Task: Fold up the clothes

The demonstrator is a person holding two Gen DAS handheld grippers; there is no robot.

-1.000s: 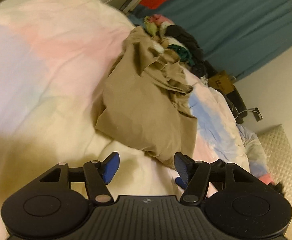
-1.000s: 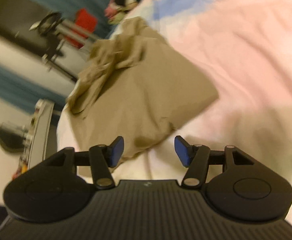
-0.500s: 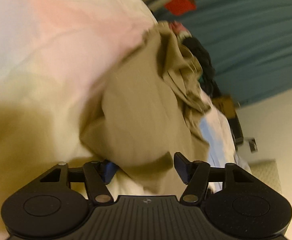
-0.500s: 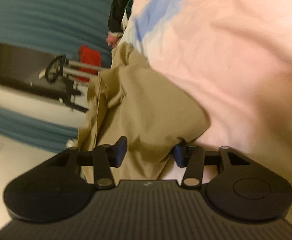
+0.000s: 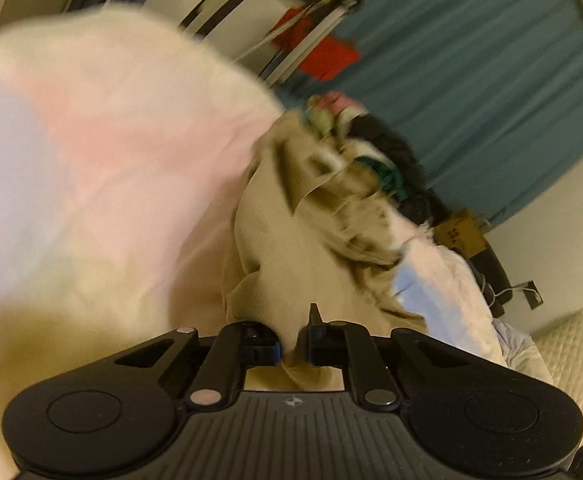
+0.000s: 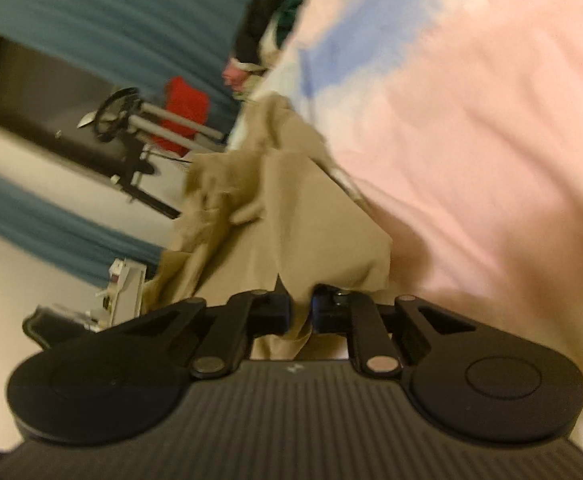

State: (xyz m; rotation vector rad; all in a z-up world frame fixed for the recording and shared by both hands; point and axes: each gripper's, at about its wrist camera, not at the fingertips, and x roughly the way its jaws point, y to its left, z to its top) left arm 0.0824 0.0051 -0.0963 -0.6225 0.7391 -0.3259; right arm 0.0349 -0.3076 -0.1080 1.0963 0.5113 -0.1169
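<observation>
Garment: tan garment [image 5: 291,264] on pastel bed cover [image 5: 103,168], frame centre.
Change: left tongs [image 5: 291,346] and right tongs [image 6: 301,312], open a second ago, closing on its near edge.
Meaning: ready to lift.

So the garment [image 5: 299,248] lies on the bed [image 5: 103,160], spread over the duvet [image 6: 471,152]. Its near edge sits between the jaws of the left gripper [image 5: 289,346], and another bit of that edge sits between the jaws of the right gripper [image 6: 301,312], both closing on it. Behind the garment there's a heap of clothes [image 5: 375,148] on the bed's far end. Past that hangs a curtain [image 5: 491,72], with a rack [image 6: 147,128] standing beside the bed.
</observation>
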